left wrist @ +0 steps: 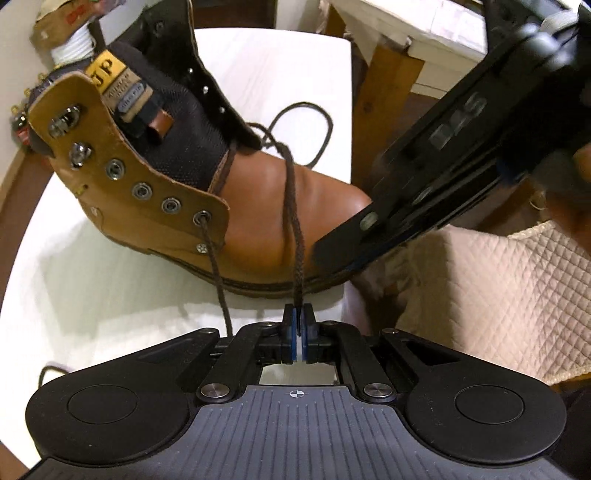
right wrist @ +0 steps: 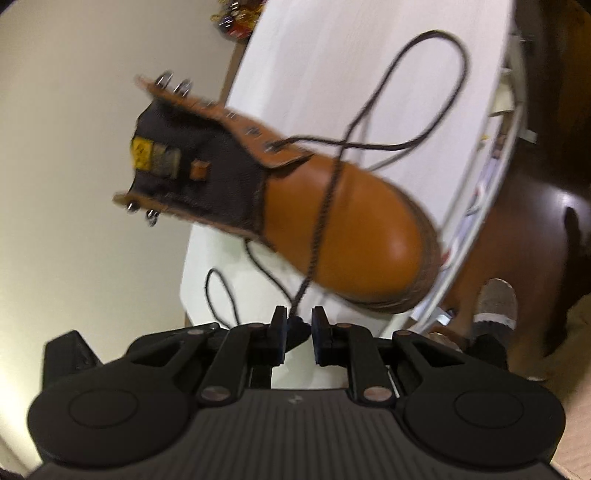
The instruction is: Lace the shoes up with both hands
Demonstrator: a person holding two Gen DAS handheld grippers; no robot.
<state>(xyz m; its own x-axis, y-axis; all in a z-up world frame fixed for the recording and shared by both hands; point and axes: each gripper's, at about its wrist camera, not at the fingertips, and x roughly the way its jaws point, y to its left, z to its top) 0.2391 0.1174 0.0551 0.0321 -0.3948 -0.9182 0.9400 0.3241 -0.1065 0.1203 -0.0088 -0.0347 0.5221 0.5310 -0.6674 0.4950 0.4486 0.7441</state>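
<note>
A tan leather boot (left wrist: pixel 258 206) lies on its side on a white table (left wrist: pixel 92 295), its dark tongue and metal eyelets facing me. My left gripper (left wrist: pixel 298 317) is shut on a brown lace (left wrist: pixel 293 206) that runs taut up over the toe. A second lace strand (left wrist: pixel 218 273) leaves the lowest eyelet and drops behind the gripper. My right gripper (left wrist: pixel 323 253) reaches in from the upper right to the toe's sole. In the right wrist view the boot (right wrist: pixel 343 229) is blurred. The right gripper (right wrist: pixel 298 325) stands open, with the lace (right wrist: pixel 325 206) running down between its fingers, untouched by the pads.
A second boot (left wrist: pixel 62 33) stands at the back left. A quilted pale cushion (left wrist: pixel 498 295) and wooden legs (left wrist: pixel 388 103) lie beyond the table's right edge. A loose lace loop (right wrist: pixel 436 85) rests on the tabletop. A person's slippered foot (right wrist: pixel 495 306) is on the floor.
</note>
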